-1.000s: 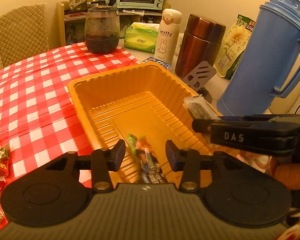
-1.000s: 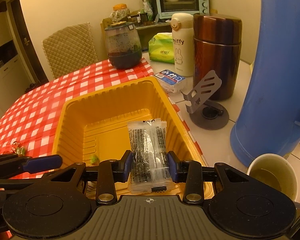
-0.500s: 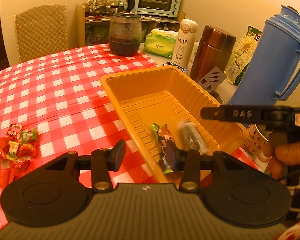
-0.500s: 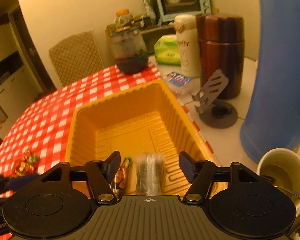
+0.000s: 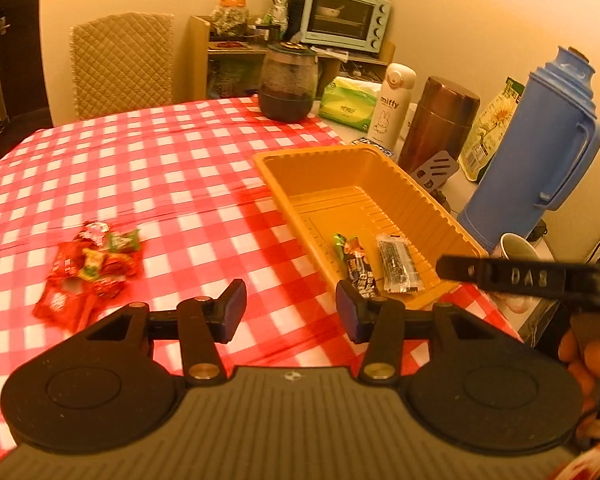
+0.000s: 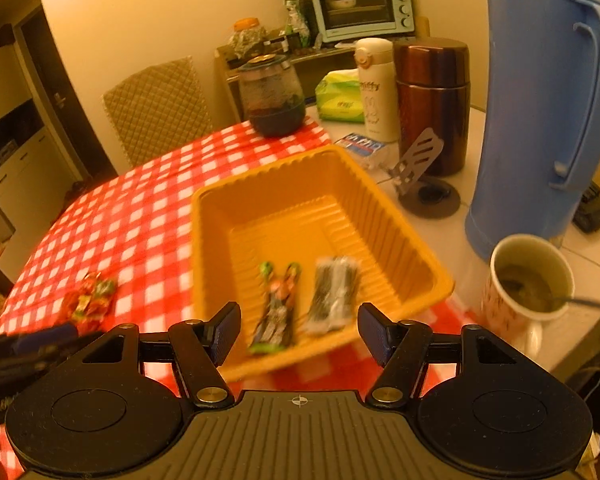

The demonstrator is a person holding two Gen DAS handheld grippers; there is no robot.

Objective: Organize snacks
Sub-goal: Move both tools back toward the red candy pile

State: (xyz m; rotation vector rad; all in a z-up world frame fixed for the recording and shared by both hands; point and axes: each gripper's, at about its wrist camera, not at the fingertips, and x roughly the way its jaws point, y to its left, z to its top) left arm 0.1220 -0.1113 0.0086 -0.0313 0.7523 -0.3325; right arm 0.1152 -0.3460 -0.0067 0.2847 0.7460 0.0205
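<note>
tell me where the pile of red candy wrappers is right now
In the left wrist view the pile of red candy wrappers lies on the checked tablecloth, left of the orange tray and outside it.

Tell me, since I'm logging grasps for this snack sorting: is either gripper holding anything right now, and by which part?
Nothing is held. The left gripper has empty jaws, still opening. The right gripper is open; the black packet lies loose in the yellow tray.
</note>
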